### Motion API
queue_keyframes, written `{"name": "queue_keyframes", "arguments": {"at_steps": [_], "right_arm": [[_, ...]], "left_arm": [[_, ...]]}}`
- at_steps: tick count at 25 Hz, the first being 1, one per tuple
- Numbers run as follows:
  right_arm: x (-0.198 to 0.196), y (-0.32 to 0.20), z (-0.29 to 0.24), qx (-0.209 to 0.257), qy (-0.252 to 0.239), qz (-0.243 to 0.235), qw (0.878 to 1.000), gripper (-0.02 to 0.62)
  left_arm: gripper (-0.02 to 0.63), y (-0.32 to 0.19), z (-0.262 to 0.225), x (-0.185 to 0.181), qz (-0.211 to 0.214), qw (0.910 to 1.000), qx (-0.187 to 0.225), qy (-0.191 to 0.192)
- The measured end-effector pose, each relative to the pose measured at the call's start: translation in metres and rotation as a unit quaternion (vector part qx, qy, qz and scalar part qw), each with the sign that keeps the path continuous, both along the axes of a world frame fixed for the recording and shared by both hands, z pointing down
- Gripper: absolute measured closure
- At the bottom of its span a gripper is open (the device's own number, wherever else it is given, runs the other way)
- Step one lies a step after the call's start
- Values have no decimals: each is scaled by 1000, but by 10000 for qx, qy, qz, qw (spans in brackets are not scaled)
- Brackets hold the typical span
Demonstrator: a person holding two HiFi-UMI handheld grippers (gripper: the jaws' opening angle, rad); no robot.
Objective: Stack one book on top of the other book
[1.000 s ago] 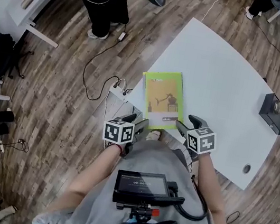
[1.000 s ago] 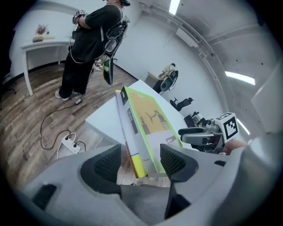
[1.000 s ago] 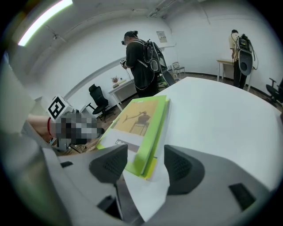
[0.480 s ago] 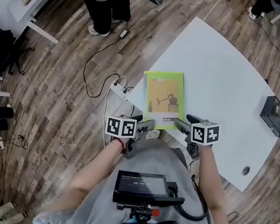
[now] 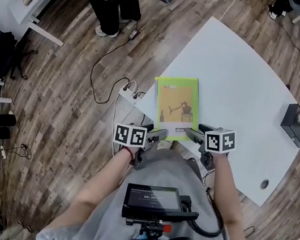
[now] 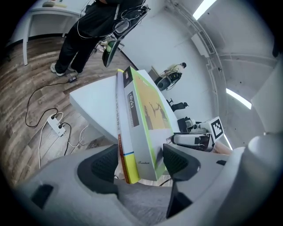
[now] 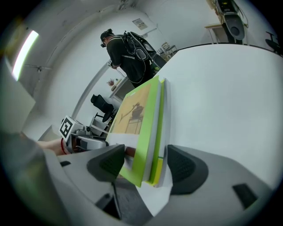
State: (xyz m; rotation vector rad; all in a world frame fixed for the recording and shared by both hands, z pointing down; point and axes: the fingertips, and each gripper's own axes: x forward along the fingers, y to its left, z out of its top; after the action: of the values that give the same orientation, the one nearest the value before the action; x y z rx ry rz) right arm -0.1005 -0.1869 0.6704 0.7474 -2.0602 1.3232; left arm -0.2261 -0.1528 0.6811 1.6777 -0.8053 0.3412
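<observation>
At the near edge of the table [image 5: 247, 88] we are seeing the stack already made: the green book [image 5: 176, 107] is lying flat on the lower book [image 6: 120, 119], and their spines are lining up closely in the left gripper view. Left gripper [image 5: 158, 134] is sitting at the stack's near left corner, right gripper [image 5: 192, 134] at its near right corner. Both sets of jaws have just been opening and are standing spread, each with a corner of the two books between its pads. On the right a gap is showing on both sides. On the left one pad is looking very close to the green cover, so we are reading it as released, though not with certainty. We are judging the stacking itself done. What is remaining is drawing both grippers clear without nudging the stack
</observation>
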Motion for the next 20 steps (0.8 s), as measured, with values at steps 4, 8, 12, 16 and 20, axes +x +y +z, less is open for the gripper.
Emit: {"name": "queue_keyframes", "arguments": {"at_steps": [4, 8, 12, 16, 20], "right_arm": [[-2, 1, 2, -88, -83, -38, 9999, 319], [-2, 1, 4, -112, -125, -84, 9998, 318], [-2, 0, 4, -101, -124, -111, 9998, 319], [-1, 0, 4, -119, -70, -74, 9999, 319], [-1, 0, 3, -116, -15, -54, 9999, 319]], "left_arm": [[301, -1, 2, 3, 121, 9998, -75, 113], [302, -1, 3, 3, 88, 9999, -56, 128], [302, -2, 2, 4, 60, 10000, -13, 70], [302, -1, 2, 3, 130, 9999, -88, 8], [302, -1, 2, 3, 144, 9998, -154, -49]]}}
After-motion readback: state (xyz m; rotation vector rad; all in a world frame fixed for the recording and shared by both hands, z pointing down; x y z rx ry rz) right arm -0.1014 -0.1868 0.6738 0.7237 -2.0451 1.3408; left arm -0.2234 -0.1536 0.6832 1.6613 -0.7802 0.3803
